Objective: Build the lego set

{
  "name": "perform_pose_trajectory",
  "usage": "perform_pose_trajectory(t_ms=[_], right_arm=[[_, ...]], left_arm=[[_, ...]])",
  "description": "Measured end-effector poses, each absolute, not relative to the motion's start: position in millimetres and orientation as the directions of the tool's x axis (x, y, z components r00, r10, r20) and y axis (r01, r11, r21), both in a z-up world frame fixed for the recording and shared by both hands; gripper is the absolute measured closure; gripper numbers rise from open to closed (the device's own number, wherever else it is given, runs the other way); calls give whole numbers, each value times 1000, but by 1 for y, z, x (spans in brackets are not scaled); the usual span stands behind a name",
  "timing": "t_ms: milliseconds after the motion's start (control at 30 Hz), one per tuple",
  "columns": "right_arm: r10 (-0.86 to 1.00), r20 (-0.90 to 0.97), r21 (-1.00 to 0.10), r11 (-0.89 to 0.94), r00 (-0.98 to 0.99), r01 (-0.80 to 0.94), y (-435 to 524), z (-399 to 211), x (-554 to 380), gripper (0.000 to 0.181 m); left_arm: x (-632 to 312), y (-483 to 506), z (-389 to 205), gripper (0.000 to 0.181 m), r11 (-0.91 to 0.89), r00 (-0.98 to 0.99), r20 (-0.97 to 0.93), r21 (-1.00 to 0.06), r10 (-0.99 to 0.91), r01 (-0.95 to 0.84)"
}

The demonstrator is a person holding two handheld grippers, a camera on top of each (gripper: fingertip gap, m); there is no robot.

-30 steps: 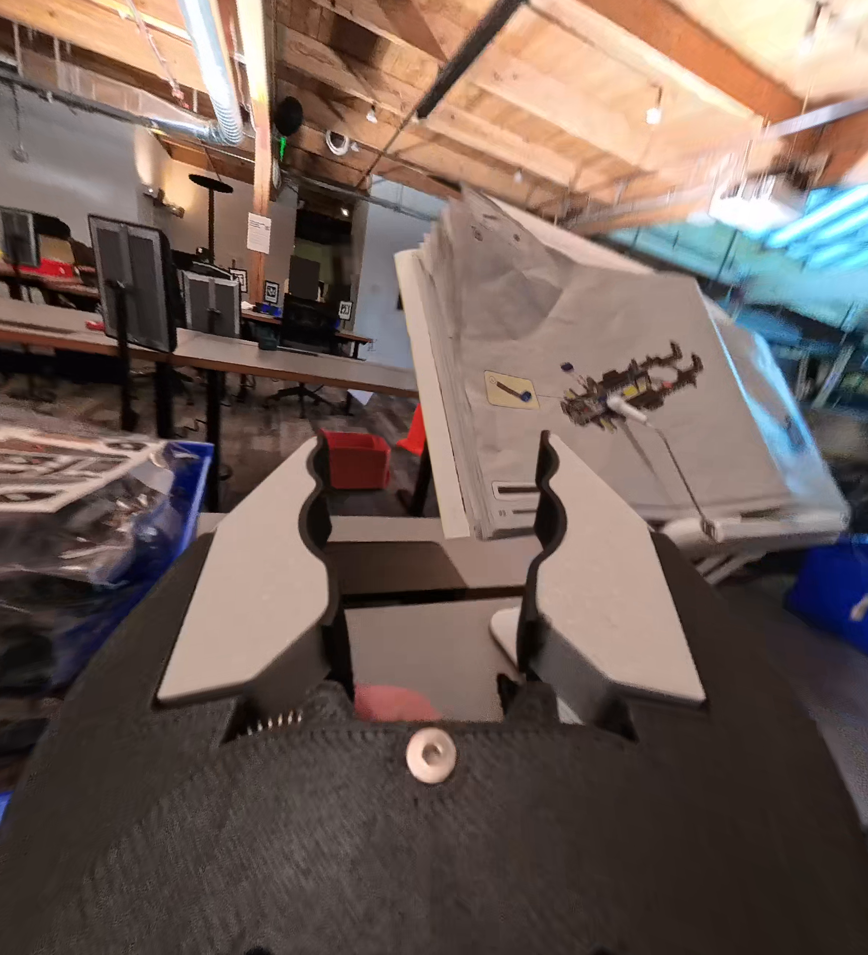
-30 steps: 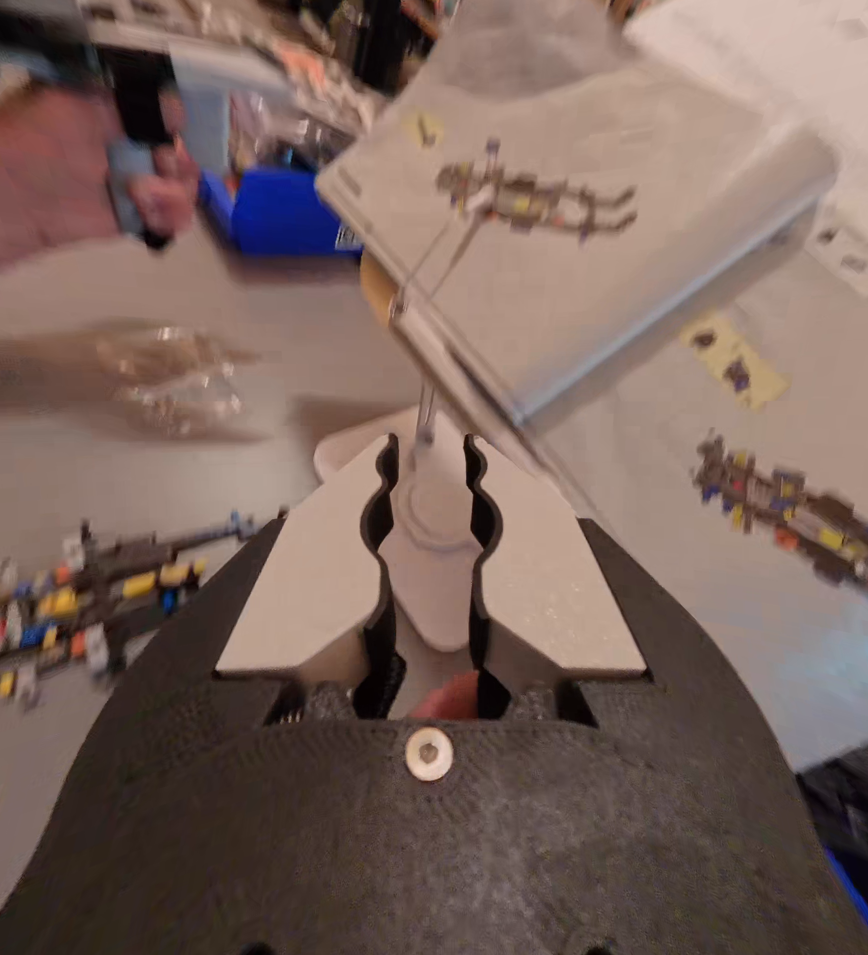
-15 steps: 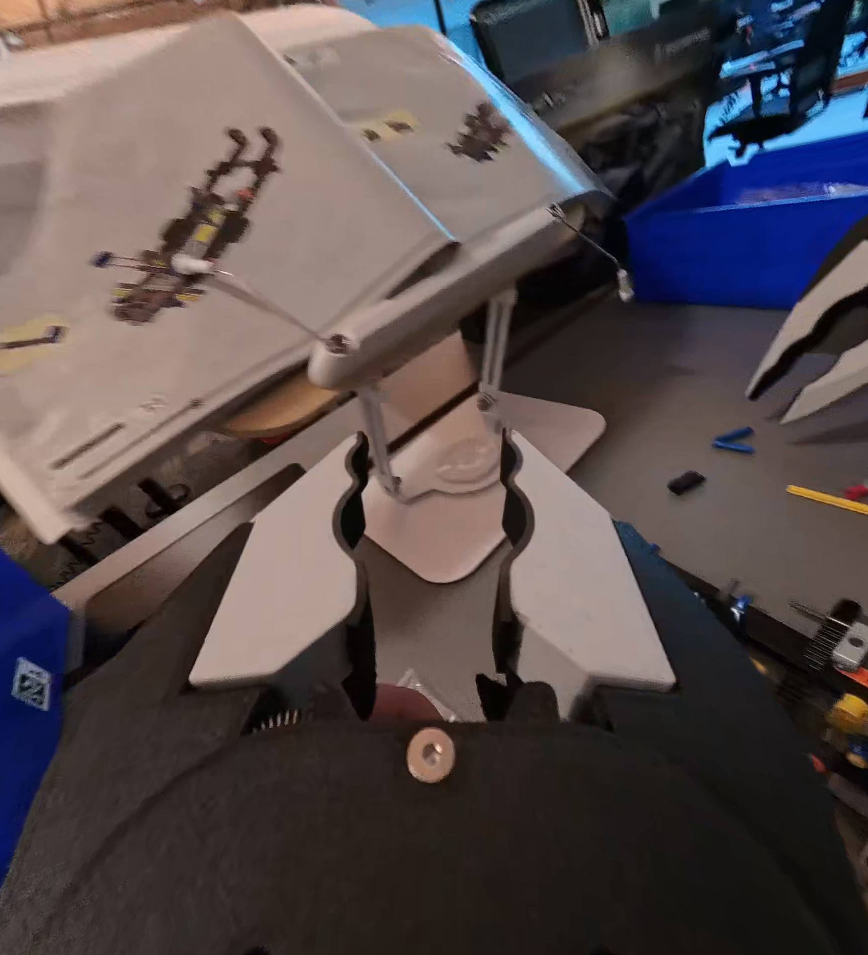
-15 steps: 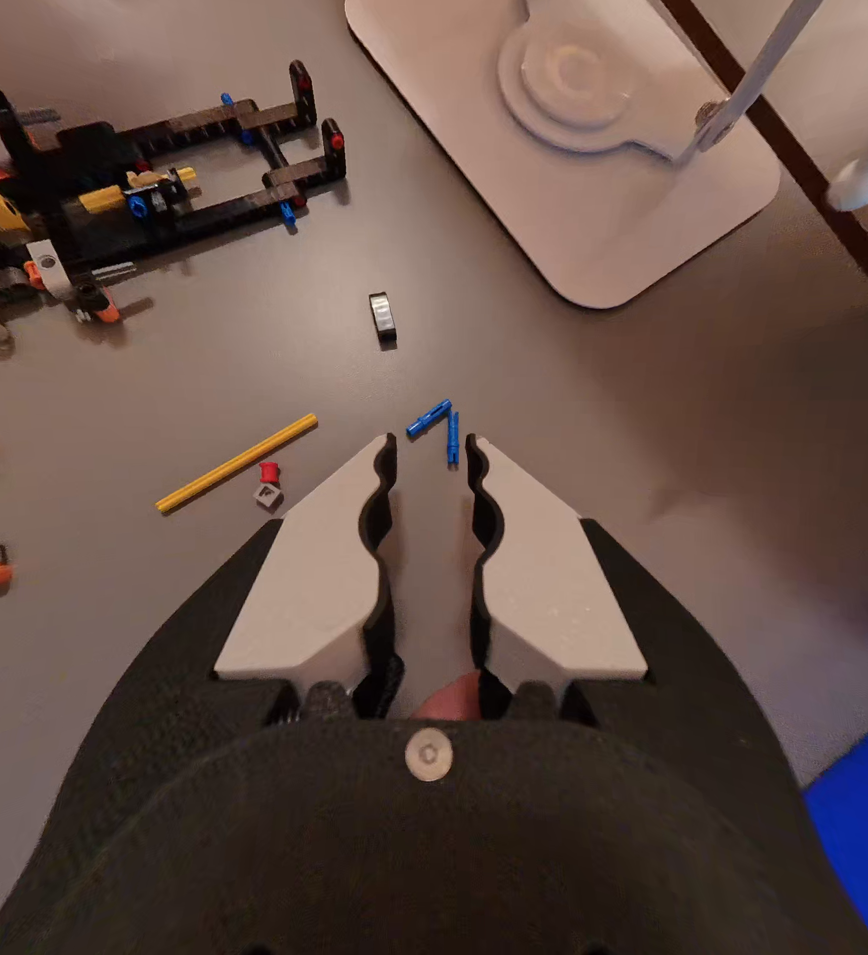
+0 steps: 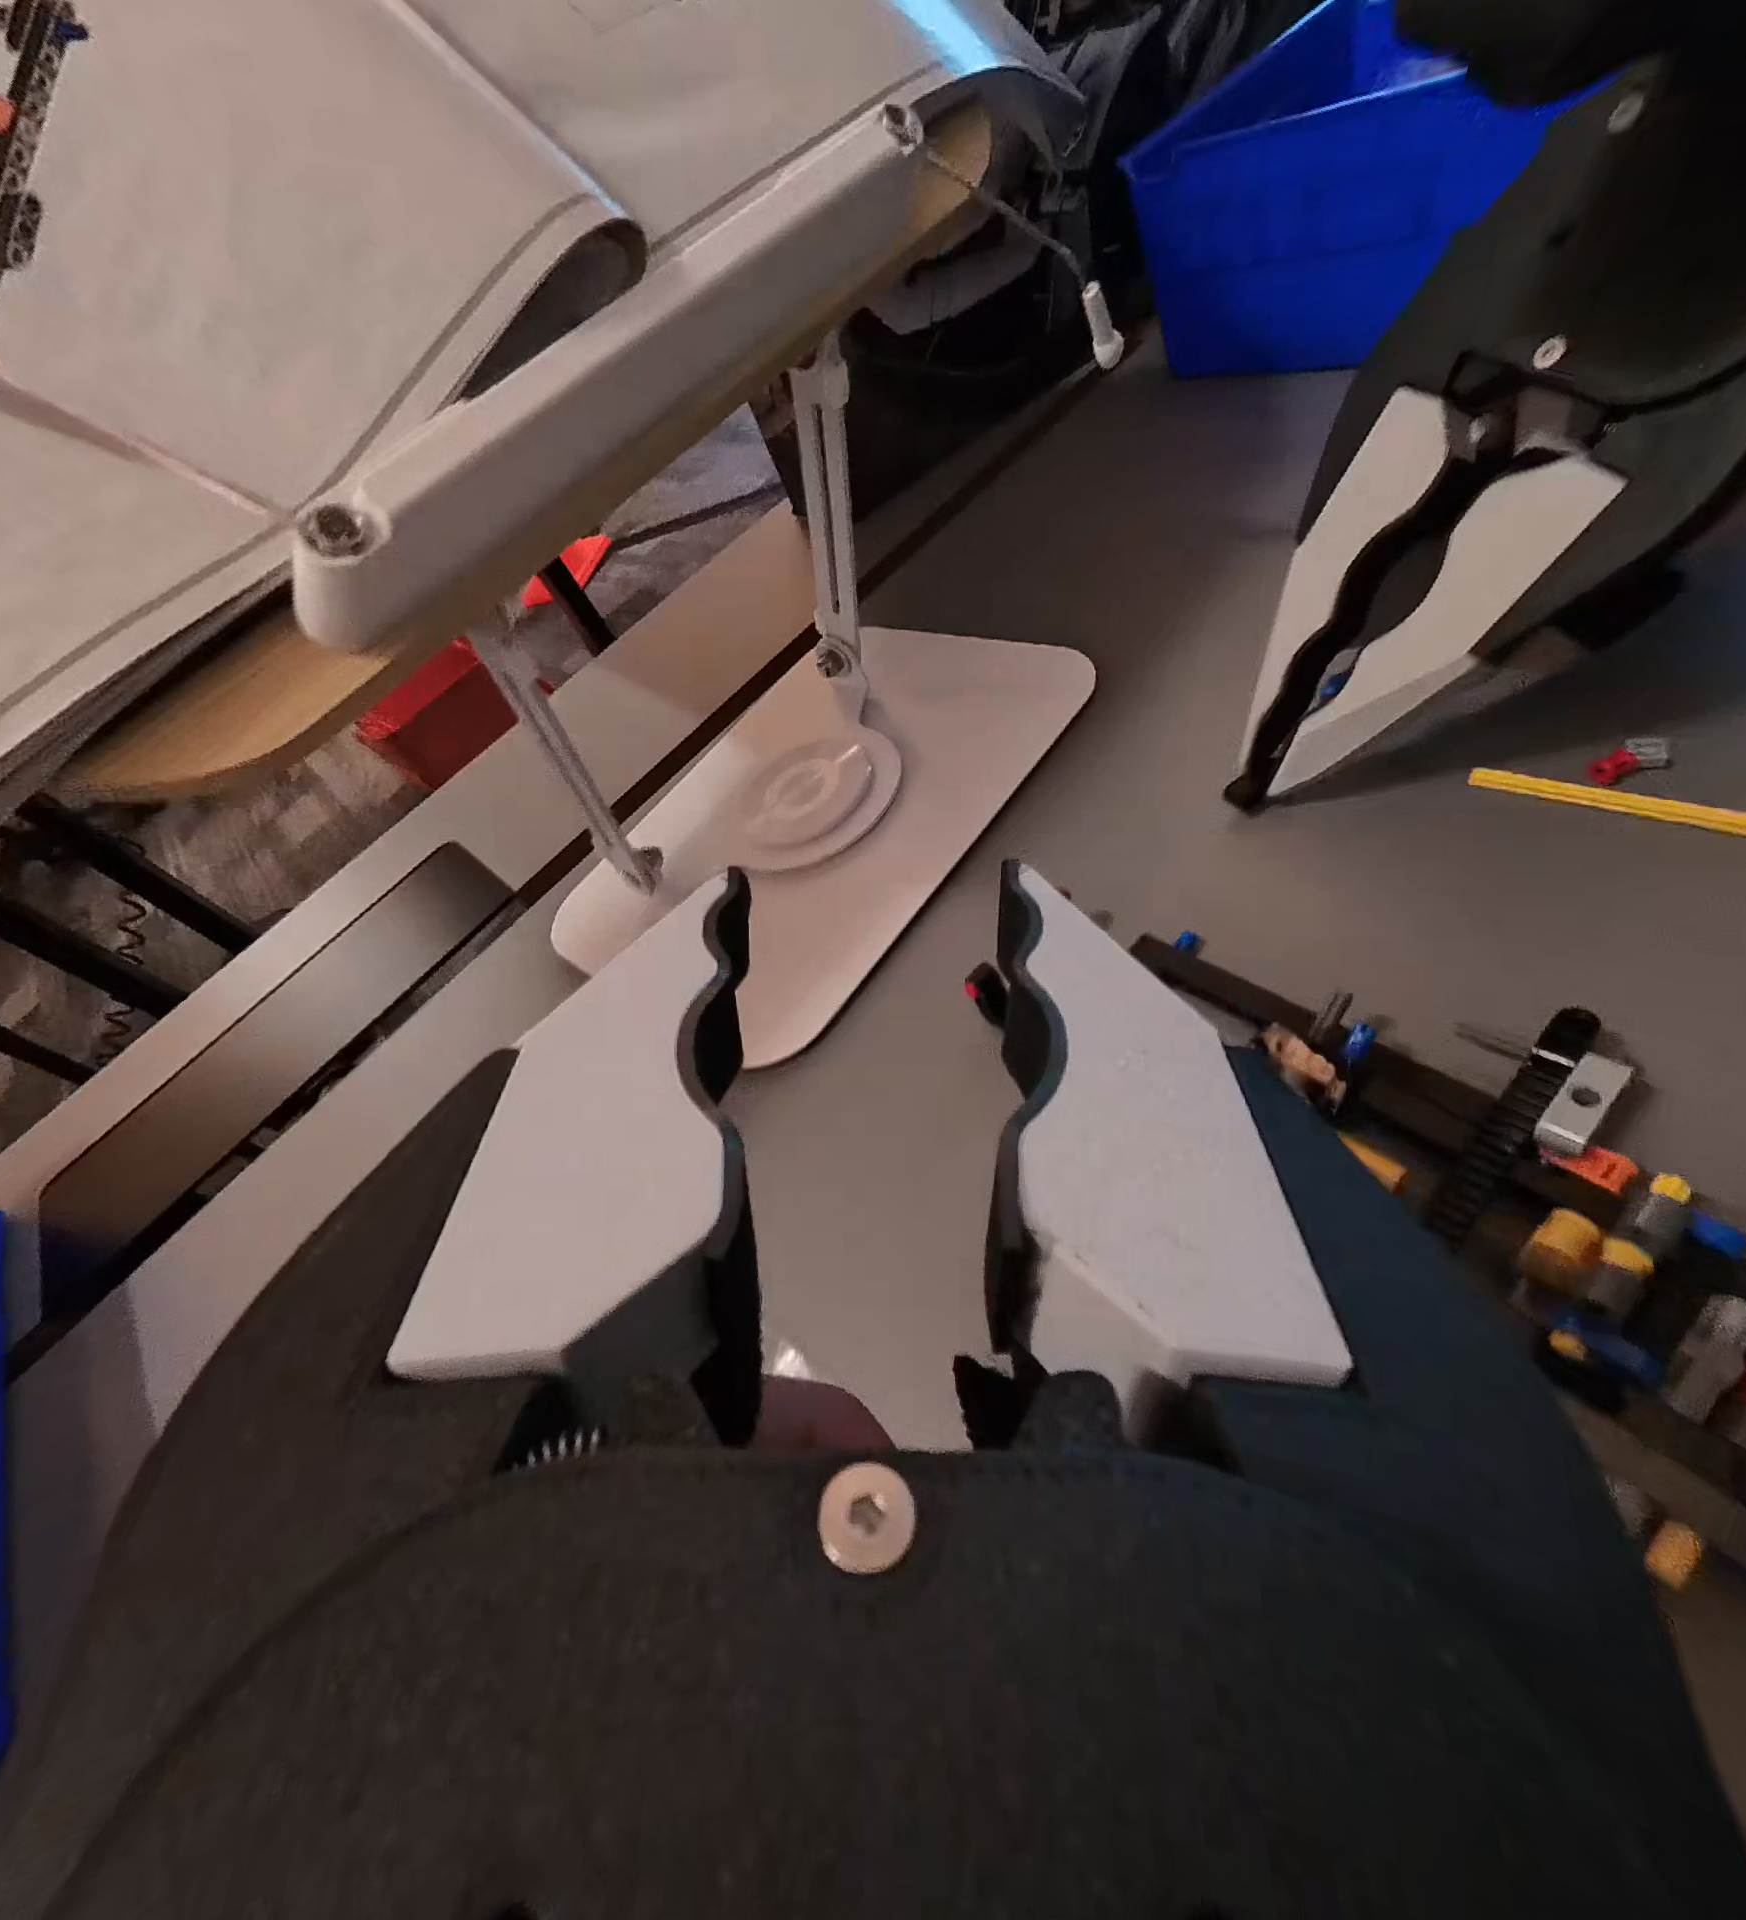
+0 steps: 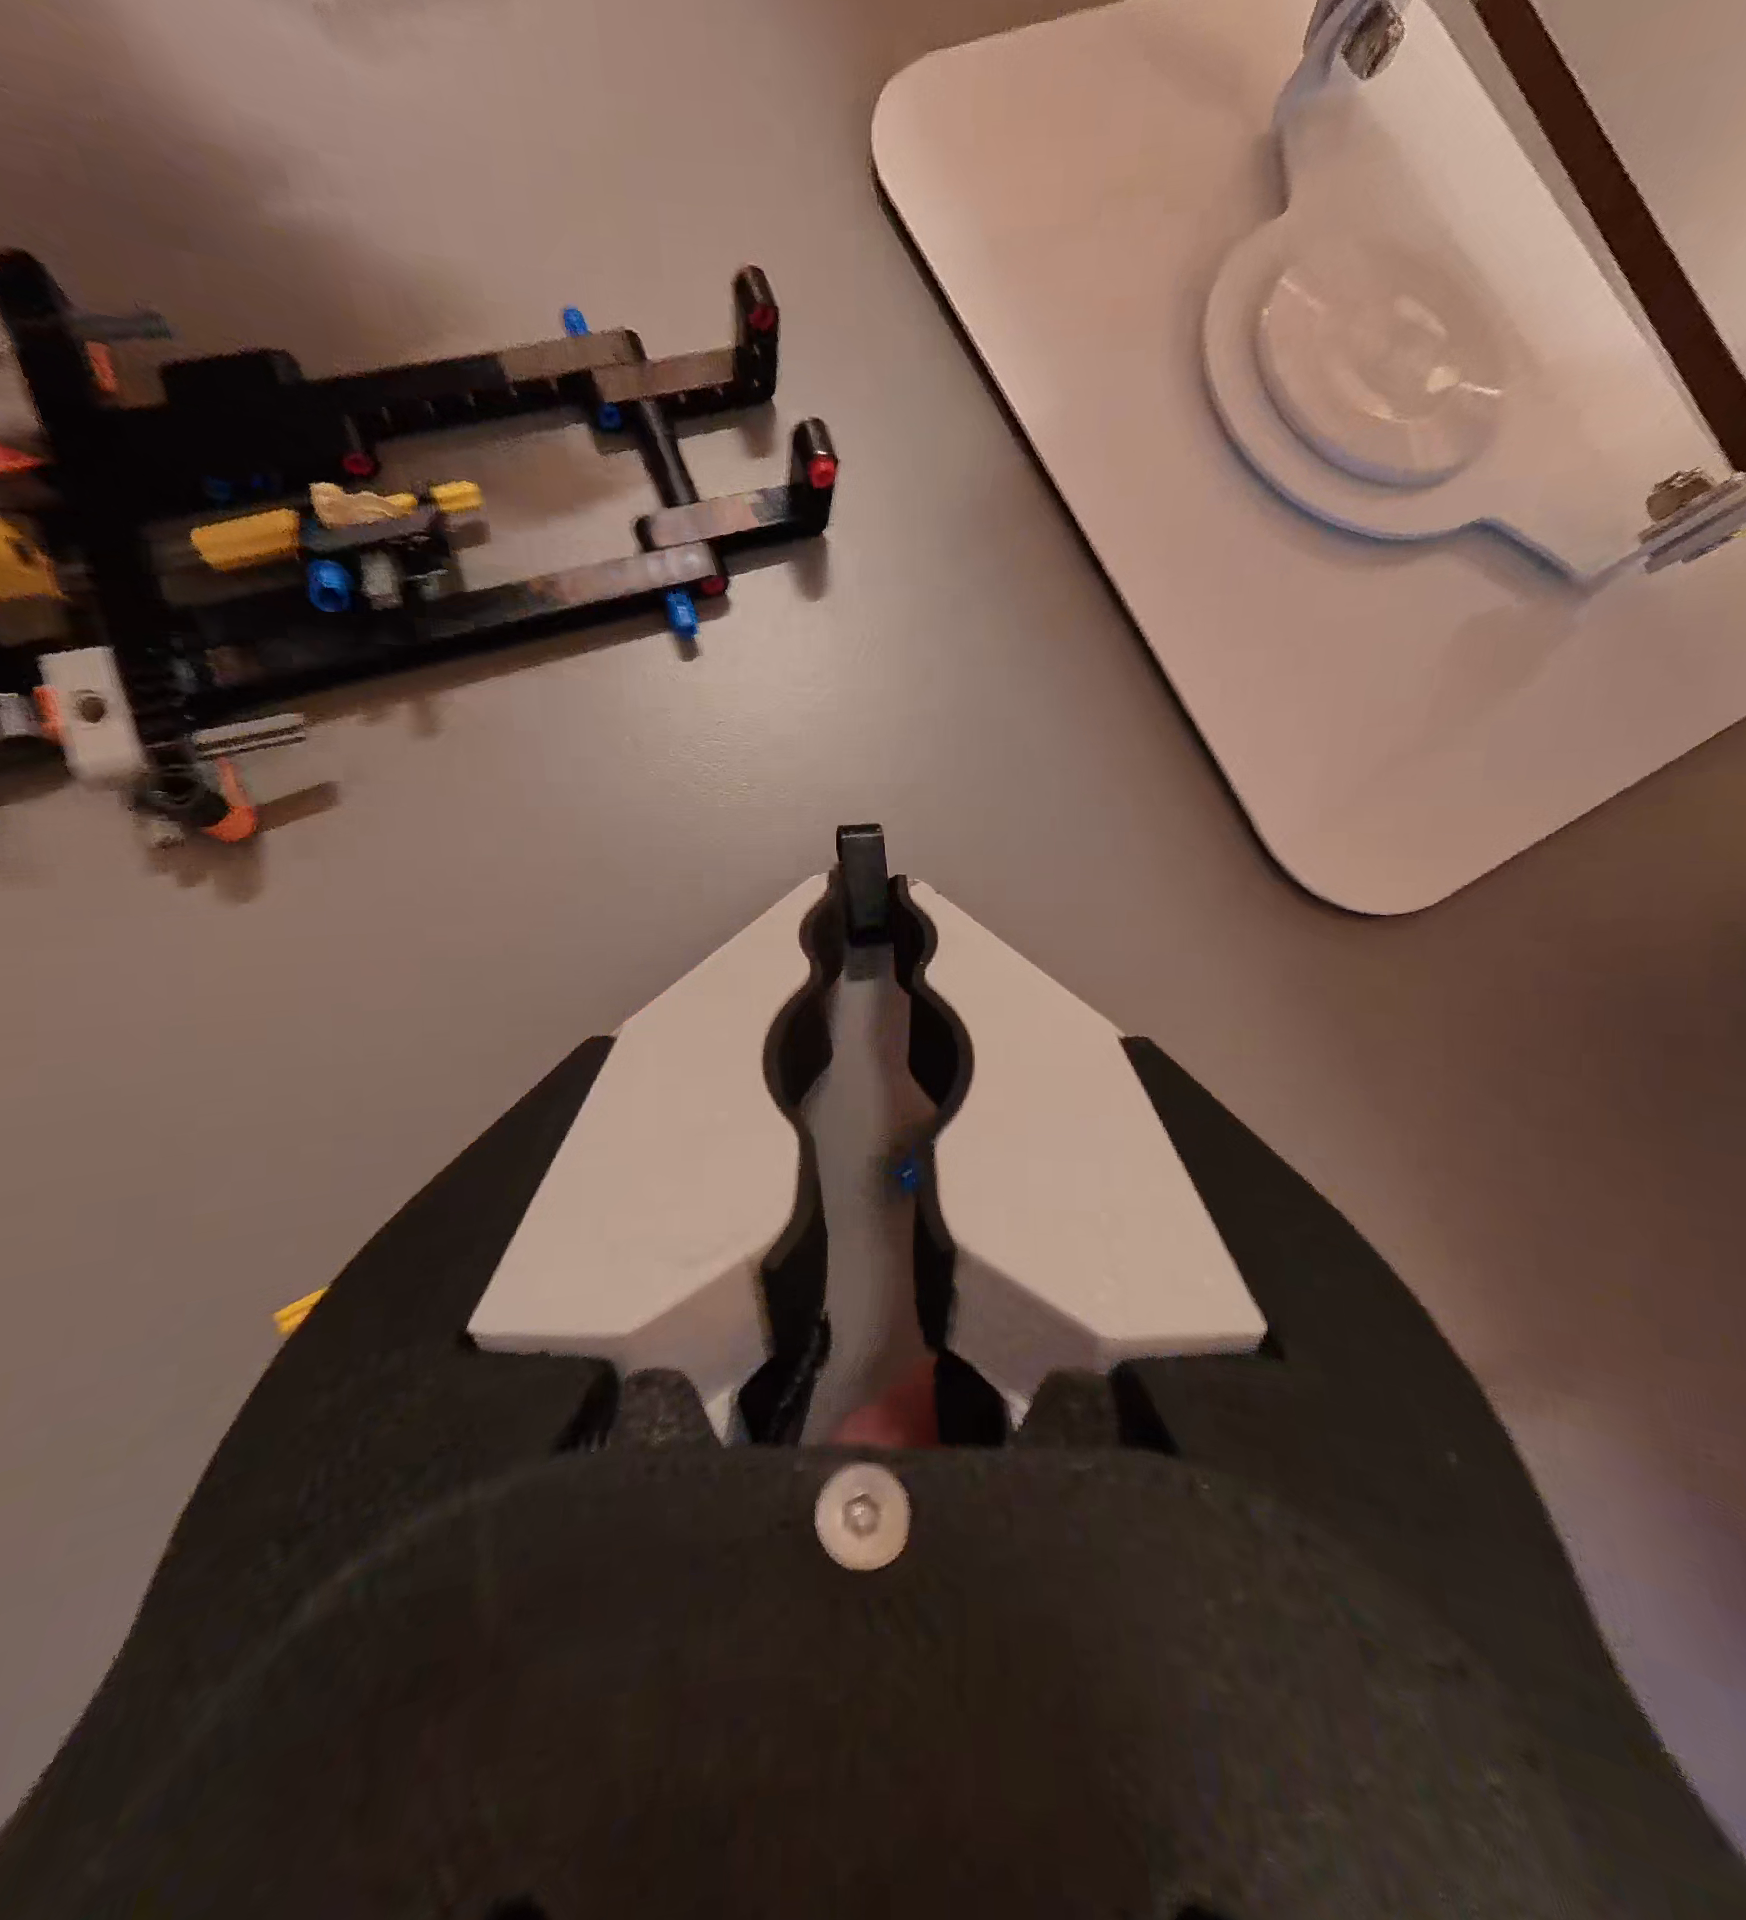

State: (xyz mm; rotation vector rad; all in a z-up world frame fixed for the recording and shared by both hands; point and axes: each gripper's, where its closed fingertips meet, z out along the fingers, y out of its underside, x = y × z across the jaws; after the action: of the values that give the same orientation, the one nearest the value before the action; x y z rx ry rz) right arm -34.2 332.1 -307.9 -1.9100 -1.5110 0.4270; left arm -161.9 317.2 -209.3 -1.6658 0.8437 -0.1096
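My right gripper (image 6: 864, 894) points down at the grey table and is shut on a small black lego piece (image 6: 861, 873), which sticks out past its tips. It also shows in the left wrist view (image 5: 1253, 790), tips at the table. A blue pin (image 6: 905, 1174) lies on the table under its fingers. The partly built black lego frame (image 6: 381, 520) with yellow, blue and red parts lies to the left; in the left wrist view the frame (image 5: 1575, 1247) is at the right. My left gripper (image 5: 869, 904) is open and empty, just above the table beside the stand's base.
A white book stand base (image 5: 952, 748) (image 6: 1368, 416) holds the open instruction book (image 5: 277, 260) above the table. A yellow axle (image 5: 1648, 807) and a small red piece (image 5: 1612, 767) lie near the right gripper. A blue bin (image 5: 1295, 208) stands behind. The grippers' ends are close to 15 centimeters from one another. My right tips are roughly 5 centimeters from the blue pin (image 6: 905, 1174).
Both grippers swung down from the instruction book to the table. The right gripper moved forward past the blue pins and closed on the black piece. The left gripper's jaws narrowed but stayed open.
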Motion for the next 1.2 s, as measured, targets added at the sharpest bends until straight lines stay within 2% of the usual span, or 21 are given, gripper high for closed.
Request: perform_pose_trajectory(t_ms=[167, 433, 567, 1000, 1200], right_arm=[[961, 125, -688, -95, 247, 720, 289, -291, -19, 176], [937, 152, -629, -154, 315, 762, 241, -309, 42, 175], [936, 132, -639, -172, 327, 749, 238, -311, 43, 156], [765, 256, -714, -263, 591, 649, 307, -249, 149, 154], [710, 345, -715, -225, 614, 662, 304, -225, 186, 147]], left_arm=[[-185, 303, -217, 137, -83, 750, -332, -886, -572, -456], [-205, 278, -242, 139, -174, 746, -289, -863, -600, -474], [-192, 266, -251, 140, -191, 710, -282, -841, -645, -507], [-161, 221, -263, 118, -253, 665, -202, -815, -719, -522], [-168, 202, -276, 106, -314, 671, -161, -789, -724, -528]])
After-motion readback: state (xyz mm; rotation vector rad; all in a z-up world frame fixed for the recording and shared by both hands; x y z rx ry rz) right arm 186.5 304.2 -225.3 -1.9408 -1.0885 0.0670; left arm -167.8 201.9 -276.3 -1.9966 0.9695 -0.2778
